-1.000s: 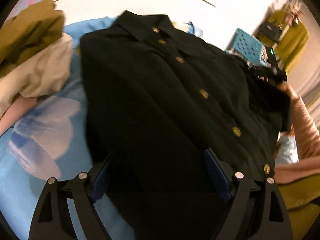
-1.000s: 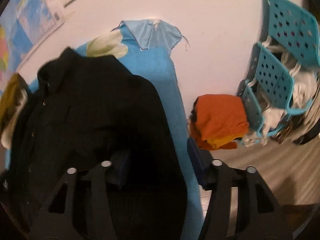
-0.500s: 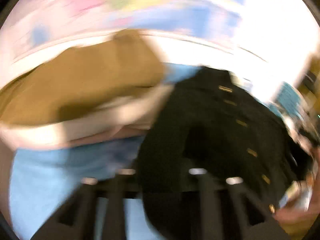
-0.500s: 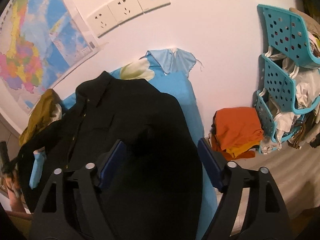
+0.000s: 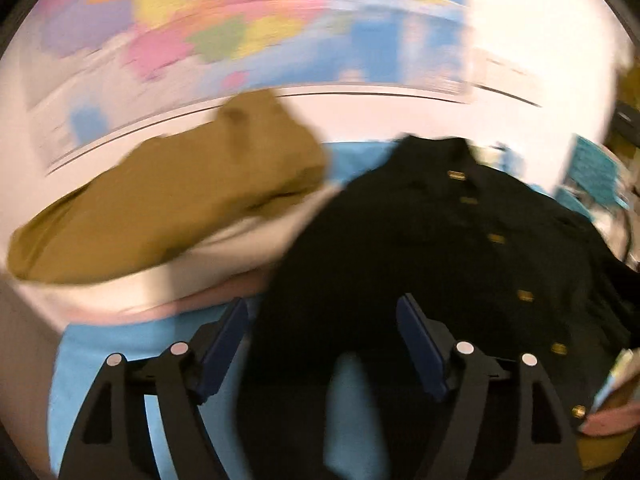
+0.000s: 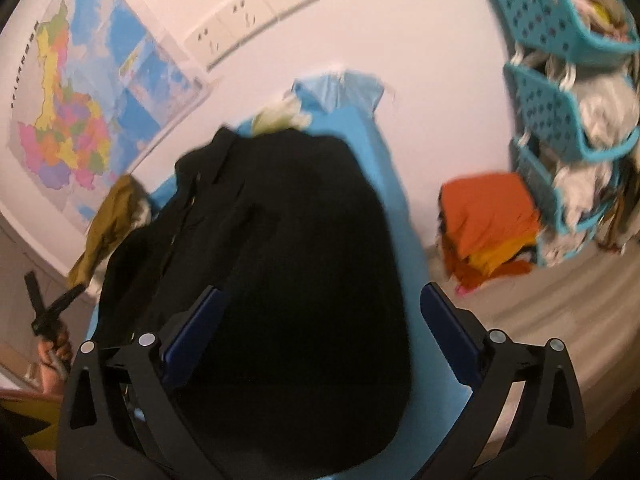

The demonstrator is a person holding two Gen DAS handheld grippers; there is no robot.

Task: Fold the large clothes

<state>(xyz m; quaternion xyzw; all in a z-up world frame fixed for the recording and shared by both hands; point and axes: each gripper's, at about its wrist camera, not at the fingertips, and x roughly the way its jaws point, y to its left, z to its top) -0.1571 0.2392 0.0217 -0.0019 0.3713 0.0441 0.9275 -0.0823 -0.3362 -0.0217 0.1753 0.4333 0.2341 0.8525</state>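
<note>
Left wrist view, blurred: I see the left gripper with jaws apart, just been opening wider, nothing pinched. Black coat cloth lies below and between the fingers, pads not pressing it. Coat spreads ahead and right of the fingers on the blue sheet, gold buttons running up beyond the right finger toward the collar. Ahead-left of the left finger, a pile: pink and white cloth under an olive garment. Beyond that, a smeared wall map. At the far right edge past the right finger, a pink sleeve.

Right wrist view: right gripper jaws near full spread, just been opening, empty. Folded-over bulk of the black coat fills the gap between the fingers and extends ahead; no pad contact that I can see. Blue sheet shows just inside the right finger. Far left of the left finger, a hand holds the other gripper. Ahead-right of the right finger: orange folded stack on the floor, teal basket rack beyond it. Ahead-left: wall map, sockets on the wall.
</note>
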